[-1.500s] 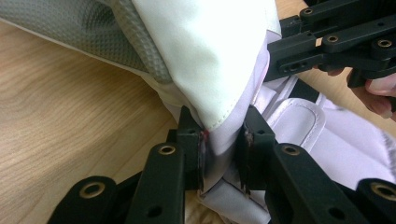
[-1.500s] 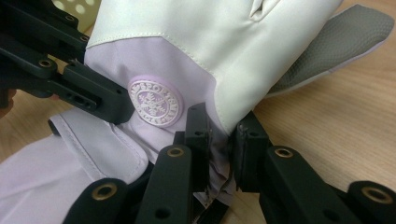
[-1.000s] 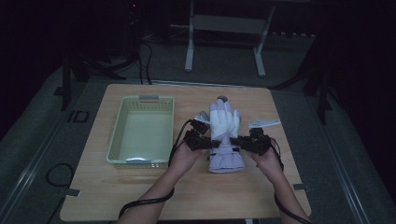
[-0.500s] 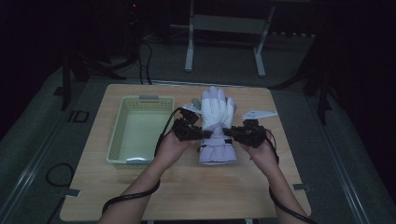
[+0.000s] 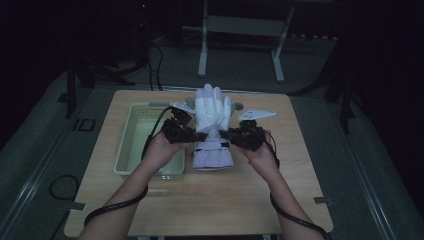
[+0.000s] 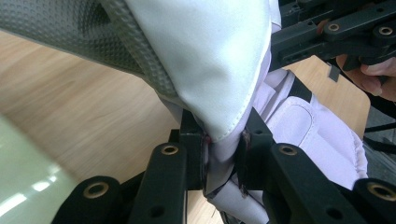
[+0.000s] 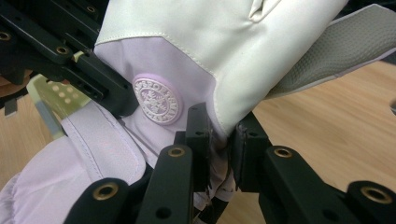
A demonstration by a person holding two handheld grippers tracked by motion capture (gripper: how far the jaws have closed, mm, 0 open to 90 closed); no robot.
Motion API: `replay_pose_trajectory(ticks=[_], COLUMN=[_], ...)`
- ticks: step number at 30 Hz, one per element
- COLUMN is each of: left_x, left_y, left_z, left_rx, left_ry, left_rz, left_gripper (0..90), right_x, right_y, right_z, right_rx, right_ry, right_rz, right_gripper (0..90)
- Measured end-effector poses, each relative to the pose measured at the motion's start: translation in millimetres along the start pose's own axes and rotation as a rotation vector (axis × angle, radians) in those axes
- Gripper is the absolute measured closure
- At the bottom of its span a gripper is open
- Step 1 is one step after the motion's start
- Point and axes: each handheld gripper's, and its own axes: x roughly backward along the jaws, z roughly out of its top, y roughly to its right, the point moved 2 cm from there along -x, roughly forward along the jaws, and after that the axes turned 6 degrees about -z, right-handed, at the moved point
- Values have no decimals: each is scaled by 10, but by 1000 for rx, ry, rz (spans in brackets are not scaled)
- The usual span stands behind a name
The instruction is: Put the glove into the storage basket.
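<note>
The glove [image 5: 212,125] hangs between the two hands above the surface [image 5: 210,200], its long axis running away from the person, finger end far and cuff near. The left gripper [image 5: 196,136] has its fingers [image 6: 191,144] clamped on the glove's left edge, the right gripper [image 5: 226,134] on the right edge. The basket [image 5: 131,150] lies just left, nearer the left hand, so a sideways carry seems likely

Room dark, light falling mainly on light wooden rectangular table [image 5: 300,200] at frame centre. Grey floor [image 5: 380,165] around it, upper corners nearly black. White metal stand with 2 legs [image 5: 240,30] at upper centre. Dark upright posts [image 5: 71,90] at left and right. Black cable loop [image 5: 62,187] on floor, lower left.
</note>
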Motion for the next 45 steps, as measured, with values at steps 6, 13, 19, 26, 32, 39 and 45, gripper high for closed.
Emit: replay_pose_trajectory(ticks=[6, 13, 19, 26, 32, 39, 45], left_x=[294, 610, 835, 1056, 1125, 968, 827], left_y=[-140, -300, -453, -638, -859, -1066, -1171], left_z=[-67, -160, -301, -482, -647, -894, -1054], left_rx=[-3, -12, -7, 23, 56, 99, 140], left_ry=[-4, -8, 1, 4, 5, -13, -44], left_rz=[12, 40, 60, 85, 83, 87, 78], left_gripper=[760, 760, 759, 759, 759, 758, 755], right_x=[-159, -350, -553, -844, -1100, -1376, -1554], right_y=[-216, -447, -639, -885, -1015, -1052, -1068], right_z=[197, 383, 494, 599, 634, 479, 302], right_rx=[12, 24, 25, 29, 40, 20, 11], right_ry=[-6, -3, 6, 0, -22, -69, -126], right_rz=[18, 30, 46, 60, 60, 57, 56], right_gripper=[791, 791, 791, 790, 791, 791, 790])
